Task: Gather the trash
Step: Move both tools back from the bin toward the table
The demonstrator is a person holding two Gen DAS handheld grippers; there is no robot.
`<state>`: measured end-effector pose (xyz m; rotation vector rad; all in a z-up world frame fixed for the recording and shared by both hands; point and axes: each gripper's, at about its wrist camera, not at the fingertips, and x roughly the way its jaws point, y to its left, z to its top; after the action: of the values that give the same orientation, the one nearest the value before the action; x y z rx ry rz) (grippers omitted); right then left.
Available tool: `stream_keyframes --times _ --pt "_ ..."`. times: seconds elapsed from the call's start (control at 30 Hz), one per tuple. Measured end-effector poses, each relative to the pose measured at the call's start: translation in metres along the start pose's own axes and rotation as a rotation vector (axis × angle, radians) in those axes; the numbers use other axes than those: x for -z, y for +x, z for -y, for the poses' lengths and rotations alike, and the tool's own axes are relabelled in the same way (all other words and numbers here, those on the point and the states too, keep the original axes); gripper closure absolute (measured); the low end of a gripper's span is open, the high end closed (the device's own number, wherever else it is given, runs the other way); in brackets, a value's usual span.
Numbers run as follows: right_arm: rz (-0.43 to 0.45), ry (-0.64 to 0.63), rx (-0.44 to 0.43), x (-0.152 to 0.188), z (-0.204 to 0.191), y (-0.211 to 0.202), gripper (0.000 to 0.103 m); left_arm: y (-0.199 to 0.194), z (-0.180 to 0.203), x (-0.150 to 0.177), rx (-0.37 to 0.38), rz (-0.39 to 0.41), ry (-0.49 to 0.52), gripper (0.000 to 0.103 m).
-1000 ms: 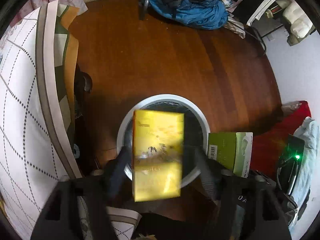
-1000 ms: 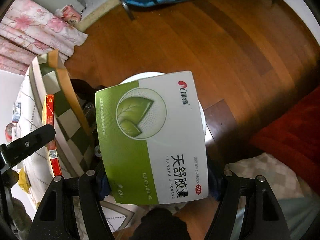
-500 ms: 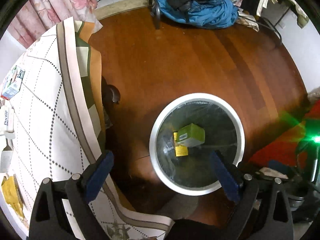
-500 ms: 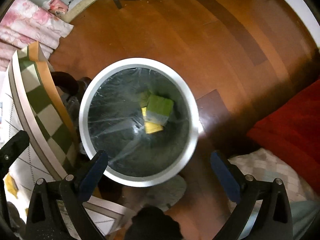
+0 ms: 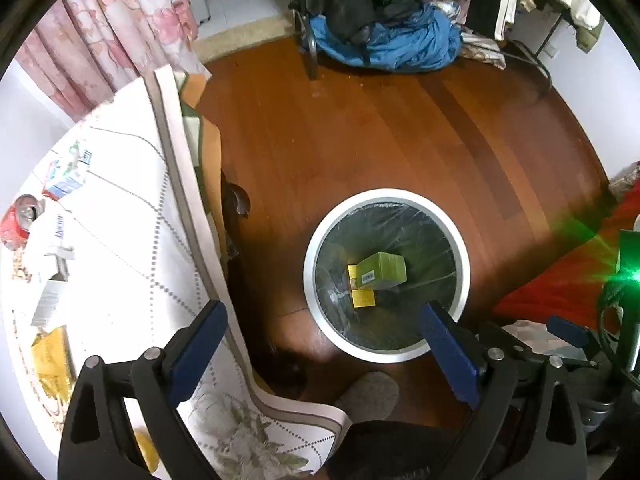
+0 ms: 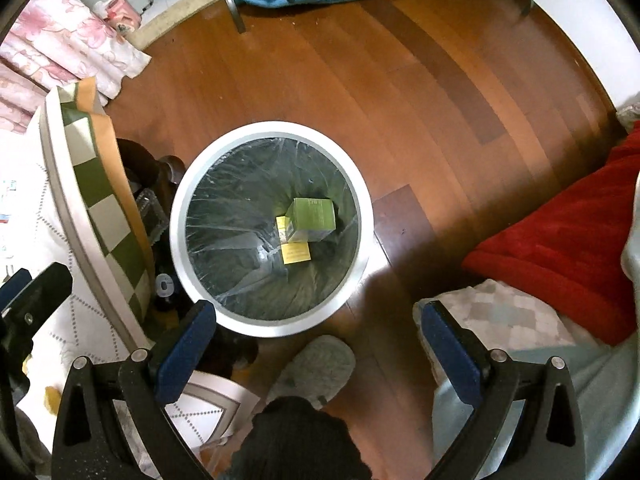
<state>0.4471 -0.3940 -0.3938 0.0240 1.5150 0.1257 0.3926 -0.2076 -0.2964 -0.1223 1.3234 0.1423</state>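
Observation:
A white-rimmed trash bin [image 5: 462,256] [image 6: 176,232] lined with clear plastic stands on the wooden floor beside the table. Inside lie a green box [image 5: 383,267] [image 6: 314,214] and a yellow box [image 5: 362,297] [image 6: 295,253] beneath it. My left gripper [image 5: 320,324] is open and empty, high above the bin's near left edge. My right gripper [image 6: 318,322] is open and empty above the bin's near rim. On the table [image 5: 120,216] lie a red can [image 5: 18,220], a small carton [image 5: 66,174], white boxes [image 5: 52,276] and a yellow packet [image 5: 50,354].
The table's cloth edge [image 5: 192,216] [image 6: 92,208] hangs just left of the bin. A grey slipper [image 5: 370,396] [image 6: 316,366] sits in front of it. A red blanket [image 6: 560,240] lies right. Blue clothing [image 5: 384,44] and a chair leg [image 6: 234,8] are far across the floor.
Both grippers opened and let go of their boxes, which fell into the bin. Both grippers then rose, and the left swung left so the table shows.

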Motion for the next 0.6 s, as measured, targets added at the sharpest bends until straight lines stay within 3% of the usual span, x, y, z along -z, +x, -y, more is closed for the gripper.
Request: stream_keyframes --times 0.43,0.6 --pt "0.176 -0.004 -0.029 0.035 -0.009 -0.117 0.0 -0.098 -0.011 0.014 -0.016 0.138 -0.01 0.004" --pt "0.255 -0.013 -0.084 0.048 -0.029 -0.17 0.0 -0.143 -0.044 0.022 -0.004 0.222 -0.068 0.004"
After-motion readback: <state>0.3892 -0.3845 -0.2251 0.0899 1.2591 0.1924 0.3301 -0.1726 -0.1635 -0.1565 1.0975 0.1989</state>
